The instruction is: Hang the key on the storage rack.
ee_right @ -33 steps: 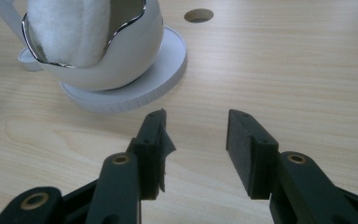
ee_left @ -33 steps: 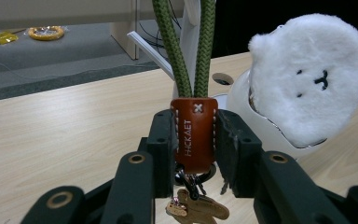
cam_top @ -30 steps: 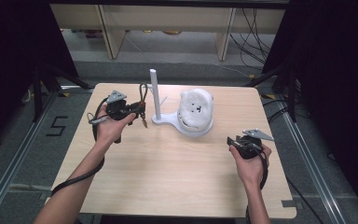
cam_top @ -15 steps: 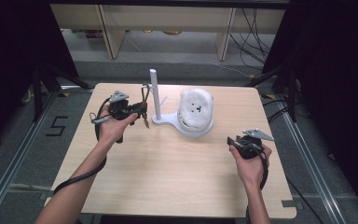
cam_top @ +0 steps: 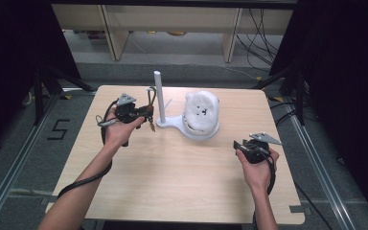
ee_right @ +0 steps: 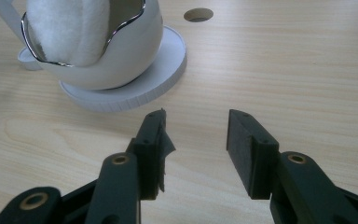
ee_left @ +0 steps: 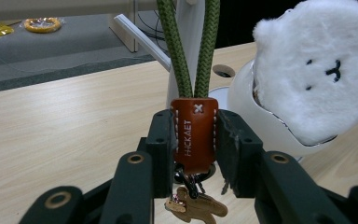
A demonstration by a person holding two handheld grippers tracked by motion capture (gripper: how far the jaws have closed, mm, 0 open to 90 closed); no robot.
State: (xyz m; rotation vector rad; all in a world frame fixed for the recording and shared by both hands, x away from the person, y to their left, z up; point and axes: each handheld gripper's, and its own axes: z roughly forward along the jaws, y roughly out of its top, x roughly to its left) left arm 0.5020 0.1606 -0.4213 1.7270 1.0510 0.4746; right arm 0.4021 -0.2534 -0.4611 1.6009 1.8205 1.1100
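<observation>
Left tool (ee_left: 196, 140) clenched on stitched leather tab (ee_left: 195, 133) (braided green cord loop (ee_left: 182, 56)), right tool (ee_right: 196, 140) released

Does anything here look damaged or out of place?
Yes. In the right gripper view, the pad on its left finger looks torn, with a small flap sticking into the open gap. Otherwise nothing stands out.

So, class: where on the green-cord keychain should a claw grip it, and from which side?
Grip the brown leather tab, coming from below the cord loop. The tab is flat and stiff, so pads press squarely on its two faces, as the left claw does, and the loop stays free above.
</observation>
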